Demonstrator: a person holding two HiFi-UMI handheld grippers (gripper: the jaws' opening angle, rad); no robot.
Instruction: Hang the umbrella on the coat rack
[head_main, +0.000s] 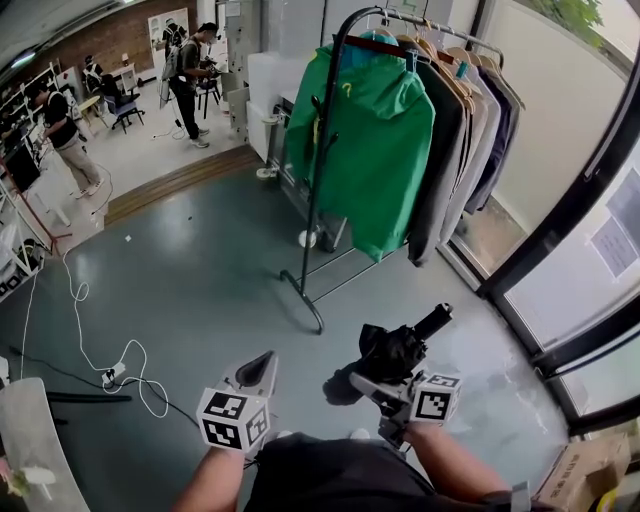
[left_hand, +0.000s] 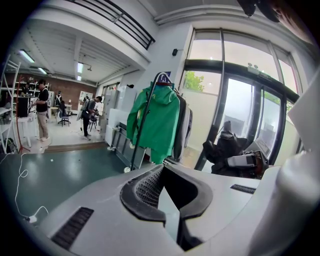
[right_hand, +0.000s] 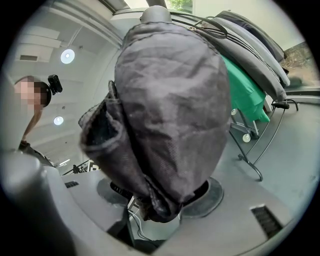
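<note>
A black folded umbrella (head_main: 392, 352) sits crosswise in my right gripper (head_main: 375, 373), which is shut on its bundled cloth; the handle (head_main: 436, 319) points up and right. In the right gripper view the umbrella (right_hand: 170, 100) fills the space between the jaws of the right gripper (right_hand: 165, 200). The coat rack (head_main: 320, 180) stands ahead on the floor, its rail carrying a green jacket (head_main: 375, 150) and several coats. My left gripper (head_main: 262, 368) hovers low at the left, shut and holding nothing. From the left gripper (left_hand: 162, 170) I see the rack (left_hand: 145, 125) ahead and the umbrella (left_hand: 225, 147) to the right.
Glass doors with dark frames (head_main: 580, 270) run along the right. A white cable and power strip (head_main: 115, 375) lie on the green floor at the left. People (head_main: 190, 70) stand far back left. A cardboard box (head_main: 585, 470) sits at the bottom right.
</note>
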